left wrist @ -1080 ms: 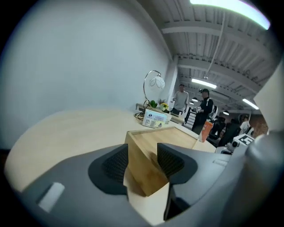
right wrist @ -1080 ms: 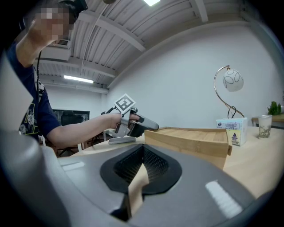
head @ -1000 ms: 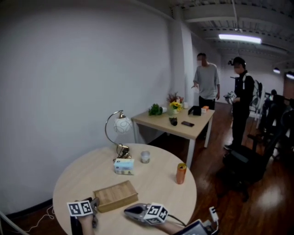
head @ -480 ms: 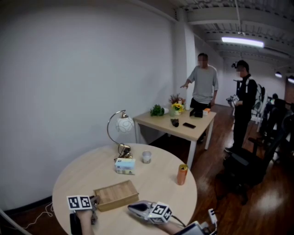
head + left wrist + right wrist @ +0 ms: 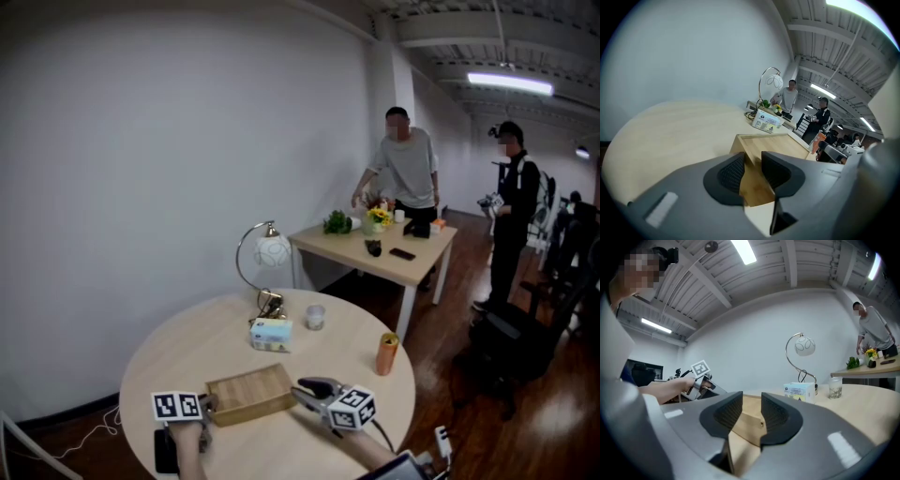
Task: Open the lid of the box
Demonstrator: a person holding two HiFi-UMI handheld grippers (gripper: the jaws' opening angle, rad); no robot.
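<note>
A flat wooden box (image 5: 248,394) lies shut on the round table (image 5: 187,352), near its front edge. My left gripper (image 5: 204,413) is at the box's left end. In the left gripper view its jaws (image 5: 752,171) are closing with the box's near corner (image 5: 752,187) between them, and I see no firm pinch. My right gripper (image 5: 315,387) is at the box's right end. Its jaws (image 5: 751,414) are opening, with a corner of the box (image 5: 749,423) between them. The left gripper (image 5: 699,384) and the hand holding it show across the box.
Behind the box stand a tissue box (image 5: 270,334), a small glass (image 5: 315,317), a curved lamp (image 5: 270,255) and an orange can (image 5: 386,353). A black flat object (image 5: 165,451) lies by the left gripper. Two people stand at a far table (image 5: 375,255).
My right gripper has moved up to the box's right end and its jaws have parted. The left gripper's jaws have narrowed on the box's corner. A person now leans over the far table.
</note>
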